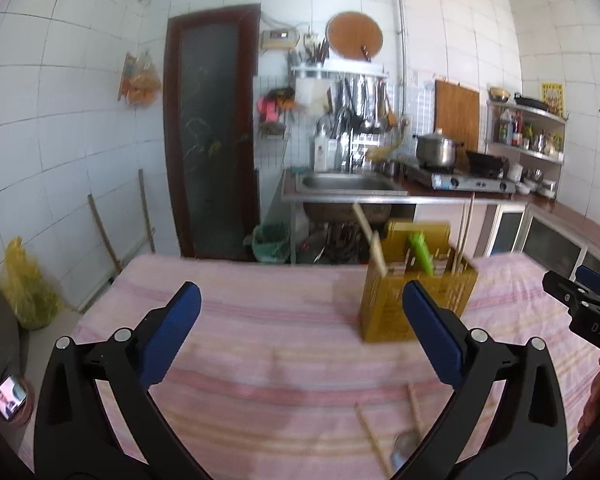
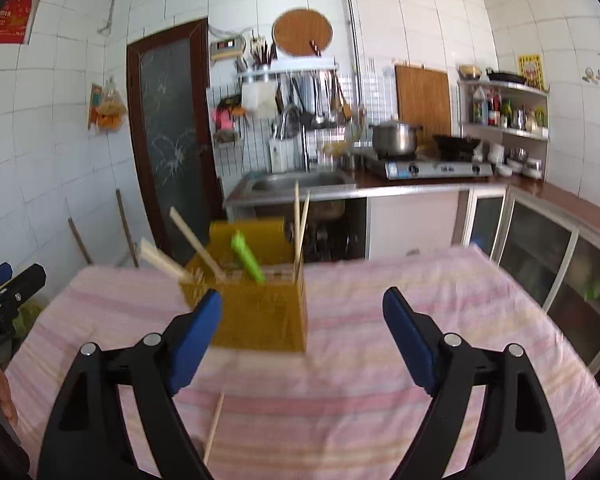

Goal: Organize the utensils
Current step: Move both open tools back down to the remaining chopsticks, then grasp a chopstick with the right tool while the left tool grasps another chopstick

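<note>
Mostly done: holder (image 2: 260, 312) mid-table (image 2: 380, 360) already has chopsticks (image 2: 300, 232) and a green utensil (image 2: 247, 258). Left gripper (image 1: 300, 320) and right gripper (image 2: 302, 324) both wide, empty. Loose chopsticks (image 1: 370, 436) and spoon (image 1: 402, 446) still on the cloth.

From my left wrist view, the white letters "DAS" stand on the black body of the right hand-held gripper (image 1: 580, 300) at the frame's right edge. From my right wrist view, white lettering ending in "obot.AI" runs along the black body of the left hand-held gripper (image 2: 8, 284) at the left edge. The red wall poster (image 2: 10, 16) and the yellow sign (image 2: 531, 70) by the shelf carry print too blurred to read.
</note>
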`<state>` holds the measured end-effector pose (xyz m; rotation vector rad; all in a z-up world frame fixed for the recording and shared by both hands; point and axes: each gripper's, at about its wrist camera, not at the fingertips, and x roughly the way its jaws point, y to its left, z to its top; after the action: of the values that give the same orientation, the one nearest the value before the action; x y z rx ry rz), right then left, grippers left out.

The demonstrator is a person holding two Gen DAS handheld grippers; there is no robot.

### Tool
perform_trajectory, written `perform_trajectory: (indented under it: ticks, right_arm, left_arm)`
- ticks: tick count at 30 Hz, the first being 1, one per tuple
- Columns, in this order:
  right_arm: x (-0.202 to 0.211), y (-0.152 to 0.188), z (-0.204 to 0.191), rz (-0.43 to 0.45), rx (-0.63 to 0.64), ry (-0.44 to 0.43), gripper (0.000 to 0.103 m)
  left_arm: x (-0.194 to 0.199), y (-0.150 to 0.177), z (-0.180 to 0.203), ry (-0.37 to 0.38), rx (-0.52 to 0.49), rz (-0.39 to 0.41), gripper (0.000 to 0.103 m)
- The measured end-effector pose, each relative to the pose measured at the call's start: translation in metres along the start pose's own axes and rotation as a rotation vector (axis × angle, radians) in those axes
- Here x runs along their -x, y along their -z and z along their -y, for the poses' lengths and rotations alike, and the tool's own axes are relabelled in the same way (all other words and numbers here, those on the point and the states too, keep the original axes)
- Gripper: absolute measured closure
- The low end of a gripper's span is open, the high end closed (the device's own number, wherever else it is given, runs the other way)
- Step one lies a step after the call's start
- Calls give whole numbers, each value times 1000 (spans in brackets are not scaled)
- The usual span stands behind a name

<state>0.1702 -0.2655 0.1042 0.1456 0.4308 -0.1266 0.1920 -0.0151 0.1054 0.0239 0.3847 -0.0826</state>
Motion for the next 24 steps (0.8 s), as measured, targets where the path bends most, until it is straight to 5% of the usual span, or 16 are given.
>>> perform_trajectory:
  ticks: [12, 24]
  right_arm:
    - [-25, 67, -21, -134, 25, 13, 21]
    - [-70, 89, -54, -248, 93, 24, 24]
  left_arm:
    - [-37, 89, -24, -61, -35, -200, 5]
    - [-73, 113, -45, -81, 19, -301, 6]
